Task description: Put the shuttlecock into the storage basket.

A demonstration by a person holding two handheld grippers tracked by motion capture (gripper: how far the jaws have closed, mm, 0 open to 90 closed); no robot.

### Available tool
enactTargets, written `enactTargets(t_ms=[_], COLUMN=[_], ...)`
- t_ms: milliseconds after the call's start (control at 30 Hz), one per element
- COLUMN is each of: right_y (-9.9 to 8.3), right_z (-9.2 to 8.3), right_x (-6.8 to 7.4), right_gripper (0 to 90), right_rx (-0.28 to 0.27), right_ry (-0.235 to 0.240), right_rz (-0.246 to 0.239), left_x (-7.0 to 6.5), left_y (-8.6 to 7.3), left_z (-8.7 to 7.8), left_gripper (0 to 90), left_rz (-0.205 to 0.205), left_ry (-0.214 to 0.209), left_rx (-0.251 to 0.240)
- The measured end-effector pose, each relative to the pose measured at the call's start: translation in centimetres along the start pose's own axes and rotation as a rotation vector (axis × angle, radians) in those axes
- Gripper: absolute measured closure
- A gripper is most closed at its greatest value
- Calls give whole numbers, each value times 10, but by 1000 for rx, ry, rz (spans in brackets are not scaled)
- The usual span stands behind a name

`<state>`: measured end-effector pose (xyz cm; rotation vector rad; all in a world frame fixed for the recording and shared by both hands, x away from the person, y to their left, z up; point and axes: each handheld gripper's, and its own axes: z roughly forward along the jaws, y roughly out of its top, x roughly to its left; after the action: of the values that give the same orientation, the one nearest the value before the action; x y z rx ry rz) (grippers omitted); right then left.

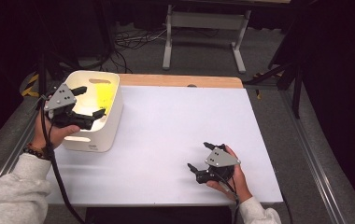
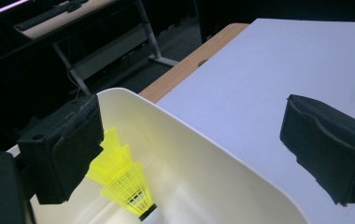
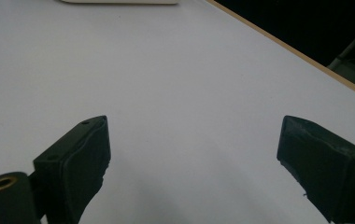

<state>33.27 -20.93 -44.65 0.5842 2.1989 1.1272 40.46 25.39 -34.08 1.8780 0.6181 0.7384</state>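
The left gripper (image 1: 89, 101) hangs over the white bin (image 1: 112, 122) at the table's far left corner, jaws spread wide with nothing between them, and the yellow shuttlecock (image 1: 104, 96) lies loose inside, against the bin's right-hand wall. Looks like a drop just completed, so the smart play now is to lift straight up and clear the rim before swinging away, keeping those pads off the wall so the bin isn't nudged. Over by the table's near right corner, the right gripper (image 1: 202, 157) rests low on the white table (image 1: 166, 135), jaws wide apart too, holding nothing. The high view gives the layout, both hands and the bin's spot; the left gripper view goes deep inside, showing the shuttlecock (image 2: 124, 179) cork-end down on the bin's floor, skirt tilted up. The right gripper view offers bare tabletop and a sliver of bin (image 3: 119, 1) at the far edge.
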Motion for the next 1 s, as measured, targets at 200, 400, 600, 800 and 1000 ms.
enactTargets(t_ms=[200, 400, 600, 800, 1000], right_y=[0, 0, 1, 2, 2], right_z=[0, -1, -2, -3, -3], right_x=[0, 0, 0, 1, 1], right_gripper=[100, 100, 100, 100, 100], right_rx=[-3, -11, -15, -21, -27], right_ry=[3, 4, 1, 0, -1], right_rz=[0, 2, 1, -2, 0], left_x=[-6, -16, -24, -36, -46], left_y=[-1, 1, 3, 3, 1], left_z=[-1, -3, -4, -5, -4], left_gripper=[69, 68, 66, 56, 54], left_rz=[6, 22, 42, 67, 87], left_ry=[-12, -36, -45, -52, -66], left_rx=[-12, -40, -55, -70, -75])
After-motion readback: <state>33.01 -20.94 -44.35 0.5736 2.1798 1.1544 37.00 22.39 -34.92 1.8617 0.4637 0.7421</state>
